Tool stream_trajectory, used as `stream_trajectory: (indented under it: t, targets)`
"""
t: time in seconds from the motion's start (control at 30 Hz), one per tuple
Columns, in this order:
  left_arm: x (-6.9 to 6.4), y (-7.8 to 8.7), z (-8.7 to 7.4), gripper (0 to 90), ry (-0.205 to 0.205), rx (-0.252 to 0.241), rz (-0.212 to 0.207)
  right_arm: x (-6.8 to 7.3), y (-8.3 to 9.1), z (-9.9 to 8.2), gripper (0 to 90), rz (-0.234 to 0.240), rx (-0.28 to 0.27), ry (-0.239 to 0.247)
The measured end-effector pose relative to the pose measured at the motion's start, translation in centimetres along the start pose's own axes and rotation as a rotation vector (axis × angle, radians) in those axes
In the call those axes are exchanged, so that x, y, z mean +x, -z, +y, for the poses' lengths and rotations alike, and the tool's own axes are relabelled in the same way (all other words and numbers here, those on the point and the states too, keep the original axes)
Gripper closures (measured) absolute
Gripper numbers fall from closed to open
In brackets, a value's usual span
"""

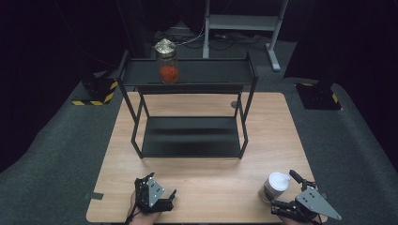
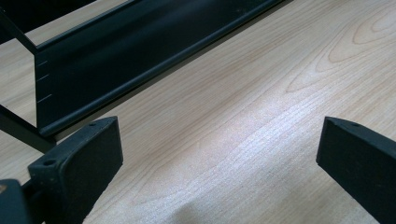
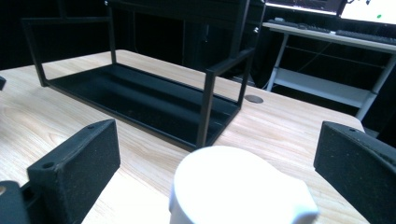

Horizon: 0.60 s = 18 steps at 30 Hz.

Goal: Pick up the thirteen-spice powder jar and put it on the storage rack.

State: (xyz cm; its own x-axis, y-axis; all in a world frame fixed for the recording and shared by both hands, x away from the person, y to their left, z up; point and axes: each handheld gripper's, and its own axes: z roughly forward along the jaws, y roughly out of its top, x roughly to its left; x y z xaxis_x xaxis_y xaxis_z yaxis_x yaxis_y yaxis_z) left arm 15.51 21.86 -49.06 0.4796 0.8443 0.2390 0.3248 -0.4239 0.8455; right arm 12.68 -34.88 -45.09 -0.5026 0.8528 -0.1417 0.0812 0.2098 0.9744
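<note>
A small container with a white cap (image 1: 275, 185) stands near the table's front right corner. My right gripper (image 1: 285, 191) is open around it, one jaw on each side, with gaps on both sides. In the right gripper view the white cap (image 3: 236, 184) sits low between the two black jaws of the right gripper (image 3: 217, 163). My left gripper (image 1: 162, 188) rests open at the front left of the table; in its own view the left gripper (image 2: 219, 158) holds nothing over bare wood. A glass jar (image 1: 168, 63) with a gold lid and red contents stands on the rack's top shelf.
A black two-tier metal rack (image 1: 190, 136) stands mid-table, and its lower shelf (image 3: 140, 100) holds nothing. The rack's front lip (image 2: 116, 70) lies just beyond my left gripper. A desk frame (image 1: 244, 23) and striped floor bases (image 1: 96, 93) lie beyond the table (image 1: 206, 173).
</note>
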Motion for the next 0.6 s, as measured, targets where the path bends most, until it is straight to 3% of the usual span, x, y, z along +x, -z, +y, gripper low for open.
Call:
stream_trajectory:
  t: [0.27,0.6]
  targets:
    - [0.0,0.0,0.0,0.6,-0.007,0.001,-0.001,-0.1,0.2,-0.9,0.0,-0.031,0.031,-0.014]
    - [0.0,0.0,0.0,0.6,-0.007,-0.001,-0.003,-0.3,0.0,-1.9,0.0,-0.033,0.07,-0.041]
